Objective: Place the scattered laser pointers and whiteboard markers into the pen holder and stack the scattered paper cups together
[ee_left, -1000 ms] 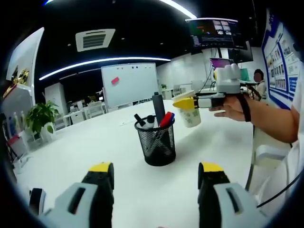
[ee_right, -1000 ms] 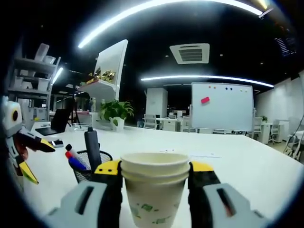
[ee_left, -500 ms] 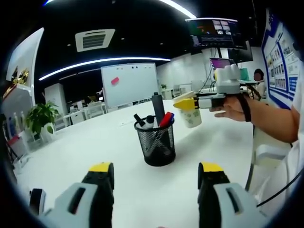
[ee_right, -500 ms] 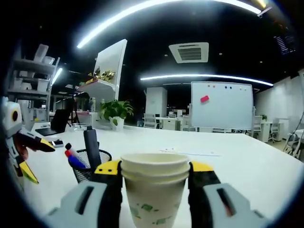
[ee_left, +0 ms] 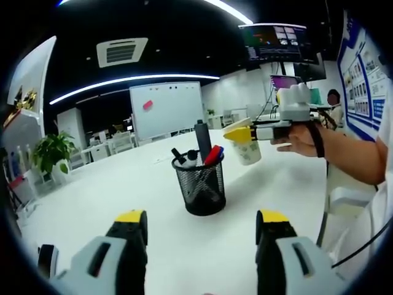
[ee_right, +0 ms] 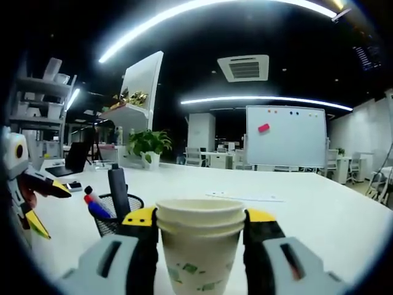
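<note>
A black mesh pen holder [ee_left: 199, 187] stands on the white table [ee_left: 110, 184], holding several markers and laser pointers, one with a red cap. My left gripper [ee_left: 201, 230] is open near the table's front, short of the holder, with nothing between its fingers. My right gripper [ee_left: 241, 134], held by a hand, hovers above and to the right of the holder, shut on a stack of paper cups [ee_left: 247, 152]. In the right gripper view the stacked cups [ee_right: 200, 246] sit between the yellow-tipped jaws of my right gripper [ee_right: 199, 224], with the pen holder [ee_right: 116, 215] to the left and the left gripper [ee_right: 27, 203] at the far left edge.
A whiteboard [ee_left: 167, 109] stands beyond the table, a potted plant [ee_left: 54, 153] at the left. A person's arm [ee_left: 350, 153] reaches in from the right. A small dark object [ee_left: 46, 258] lies on the table near the left jaw. Papers [ee_right: 245, 197] lie farther back.
</note>
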`<state>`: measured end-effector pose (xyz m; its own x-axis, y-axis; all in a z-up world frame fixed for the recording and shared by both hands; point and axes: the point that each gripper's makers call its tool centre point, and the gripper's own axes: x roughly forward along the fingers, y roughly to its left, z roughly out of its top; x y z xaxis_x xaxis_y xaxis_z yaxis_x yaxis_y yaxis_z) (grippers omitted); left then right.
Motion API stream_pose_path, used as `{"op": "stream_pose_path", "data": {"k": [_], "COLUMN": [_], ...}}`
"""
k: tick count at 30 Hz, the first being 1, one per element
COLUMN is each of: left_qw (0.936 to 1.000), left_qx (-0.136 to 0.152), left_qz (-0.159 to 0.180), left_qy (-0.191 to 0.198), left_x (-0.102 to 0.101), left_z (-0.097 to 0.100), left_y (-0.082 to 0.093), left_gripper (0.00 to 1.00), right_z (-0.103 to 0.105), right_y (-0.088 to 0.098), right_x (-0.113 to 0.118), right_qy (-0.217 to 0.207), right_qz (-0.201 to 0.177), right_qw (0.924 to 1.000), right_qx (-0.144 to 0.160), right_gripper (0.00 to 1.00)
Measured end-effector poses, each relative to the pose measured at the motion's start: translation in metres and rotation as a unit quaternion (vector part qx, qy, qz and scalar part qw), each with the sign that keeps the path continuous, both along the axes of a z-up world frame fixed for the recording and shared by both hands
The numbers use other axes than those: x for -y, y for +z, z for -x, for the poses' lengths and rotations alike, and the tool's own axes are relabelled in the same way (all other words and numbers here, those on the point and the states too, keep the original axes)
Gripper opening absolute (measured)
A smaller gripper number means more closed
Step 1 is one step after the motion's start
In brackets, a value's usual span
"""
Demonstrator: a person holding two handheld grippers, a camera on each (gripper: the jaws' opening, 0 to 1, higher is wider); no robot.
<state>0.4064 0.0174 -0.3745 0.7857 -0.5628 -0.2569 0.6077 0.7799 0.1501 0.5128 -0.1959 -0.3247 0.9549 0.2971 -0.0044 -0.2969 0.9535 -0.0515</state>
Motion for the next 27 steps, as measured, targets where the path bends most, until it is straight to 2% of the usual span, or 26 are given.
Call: {"op": "stream_pose_path", "data": {"k": [14,27], "left_qw": [1.0000,1.0000], "left_qx": [-0.002,-0.002], "left_qz": [-0.001,-0.001], "left_qy": [0.001,0.001], "left_x": [0.0003,-0.0013], "left_z": [0.0007,0.0002], "left_y": [-0.0009,-0.0015], "left_gripper": [0.73,0.73], "right_z": [-0.0012,-0.0018], "right_y": [0.0014,-0.0065], "right_x": [-0.0019,-0.0049], "right_qy": [0.002,0.010], "right_qz": [-0.010,-0.009], "right_qw": [0.9999,0.9999], "right_qx": [0.003,-0.004], "right_gripper": [0.55,0.55]}}
